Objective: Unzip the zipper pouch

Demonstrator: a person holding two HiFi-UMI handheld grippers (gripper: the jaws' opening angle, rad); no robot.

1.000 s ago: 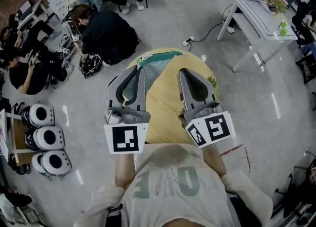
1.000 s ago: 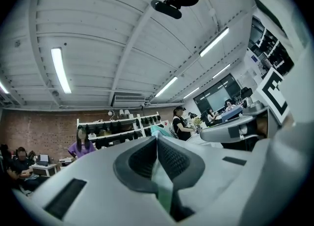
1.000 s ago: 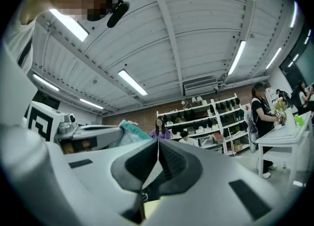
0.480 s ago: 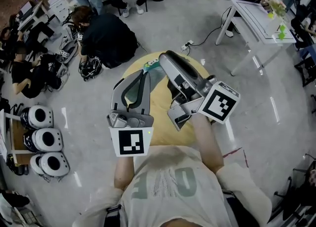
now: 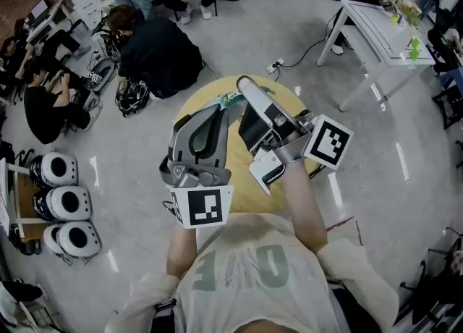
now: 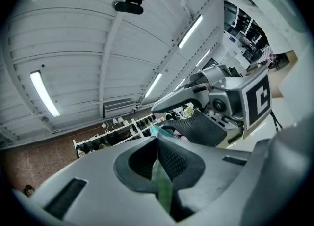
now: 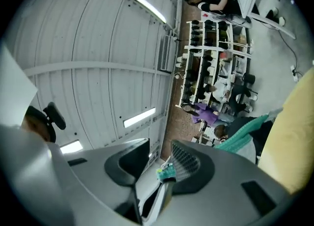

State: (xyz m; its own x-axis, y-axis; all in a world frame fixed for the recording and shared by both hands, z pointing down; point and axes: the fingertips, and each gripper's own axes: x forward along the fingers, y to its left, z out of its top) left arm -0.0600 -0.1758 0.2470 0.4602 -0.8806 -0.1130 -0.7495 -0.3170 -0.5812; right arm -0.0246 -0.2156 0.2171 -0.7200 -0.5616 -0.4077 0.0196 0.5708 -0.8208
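The zipper pouch (image 5: 237, 176) is yellow with a teal zipper band (image 5: 233, 98) along its far edge, and it is held up in front of me. My left gripper (image 5: 221, 109) is shut on the band. In the left gripper view green fabric (image 6: 162, 186) is pinched between the shut pads of the left gripper (image 6: 159, 157). My right gripper (image 5: 243, 82) lies tilted across the pouch, its tips at the band beside the left tips. Its jaws are closing, with a gap still between them. A small teal zipper tab (image 7: 166, 172) rests against one pad of the right gripper (image 7: 159, 160). The yellow pouch body (image 7: 294, 136) fills that view's right edge.
Below the pouch is a grey floor. People sit on the floor (image 5: 155, 49) at the upper left, and a white table (image 5: 383, 20) stands at the upper right. White round helmets (image 5: 65, 205) sit on a rack at the left. A cable (image 5: 293, 55) runs behind the pouch.
The right gripper has let go of the pouch's right side, turned, and swung left up to the teal band beside the left gripper's tips. The left gripper has kept its grip.
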